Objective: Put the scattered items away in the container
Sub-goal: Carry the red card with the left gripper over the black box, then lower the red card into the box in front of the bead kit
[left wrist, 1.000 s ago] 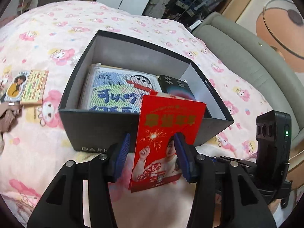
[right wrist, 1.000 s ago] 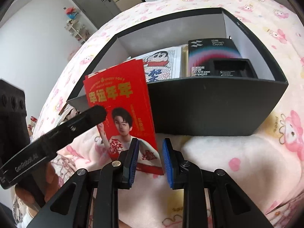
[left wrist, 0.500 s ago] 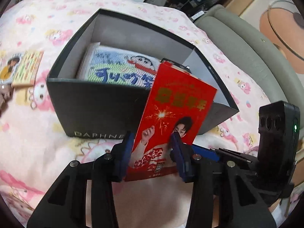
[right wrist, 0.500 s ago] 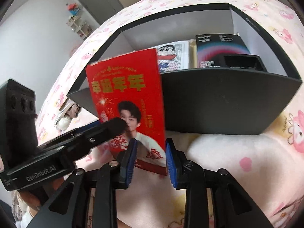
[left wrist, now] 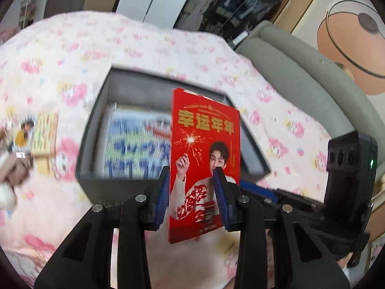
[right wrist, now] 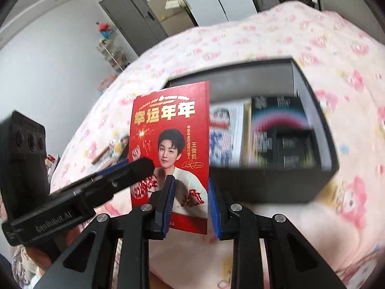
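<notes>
A red envelope [left wrist: 204,149] with gold lettering and a young man's picture stands upright, lifted in front of the black box [left wrist: 96,183]. Both grippers hold its lower part. My left gripper [left wrist: 192,187] is shut on its two side edges. My right gripper [right wrist: 190,192] is shut on it from the other side, and the envelope [right wrist: 170,144] shows there too. The black box [right wrist: 276,187] holds a cartoon booklet [left wrist: 134,144] and a dark packet [right wrist: 279,132]. In the right wrist view the left gripper's finger crosses the envelope.
The box sits on a pink cartoon-print blanket [left wrist: 60,55] on a bed. A yellow-green card [left wrist: 45,132] and other small items lie on the blanket left of the box. A grey padded bed edge [left wrist: 300,67] runs along the right.
Both grippers have raised the red envelope from the blanket to above the box's near wall, and it now stands more upright. The views are blurred by motion.
</notes>
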